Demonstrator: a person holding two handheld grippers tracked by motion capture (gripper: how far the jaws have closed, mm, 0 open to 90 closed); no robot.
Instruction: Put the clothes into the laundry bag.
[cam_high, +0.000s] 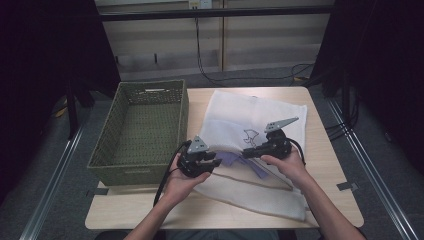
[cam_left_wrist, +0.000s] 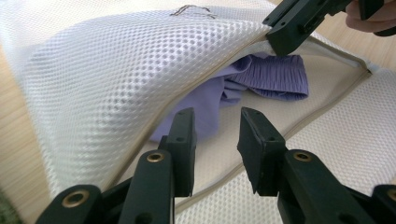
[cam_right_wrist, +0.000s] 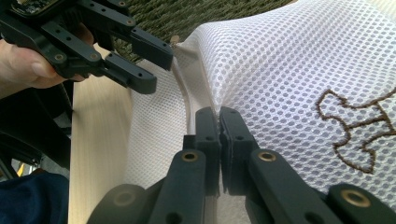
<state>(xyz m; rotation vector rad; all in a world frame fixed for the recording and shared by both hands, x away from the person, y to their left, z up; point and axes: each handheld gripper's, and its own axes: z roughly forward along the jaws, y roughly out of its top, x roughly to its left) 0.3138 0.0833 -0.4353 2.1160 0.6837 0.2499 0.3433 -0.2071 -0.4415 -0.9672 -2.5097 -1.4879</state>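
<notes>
A white mesh laundry bag (cam_high: 260, 107) with a brown embroidered mark (cam_right_wrist: 355, 126) lies on the wooden table (cam_high: 150, 210). My right gripper (cam_right_wrist: 218, 114) is shut on the upper edge of the bag's mouth and holds it lifted. A purple garment (cam_left_wrist: 271, 79) lies inside the opening, partly under the raised mesh (cam_left_wrist: 116, 70). My left gripper (cam_left_wrist: 217, 119) is open just in front of the bag's mouth, its jaws pointing at the garment with nothing pinched between them. In the high view, the left gripper (cam_high: 212, 162) sits at the bag's left corner, close to the right gripper (cam_high: 246, 152).
A green woven basket (cam_high: 125, 170) stands at the table's left, right beside my left hand. The bag covers most of the table's right half. Bare wood shows along the front edge. Dark curtains and cables lie beyond the table.
</notes>
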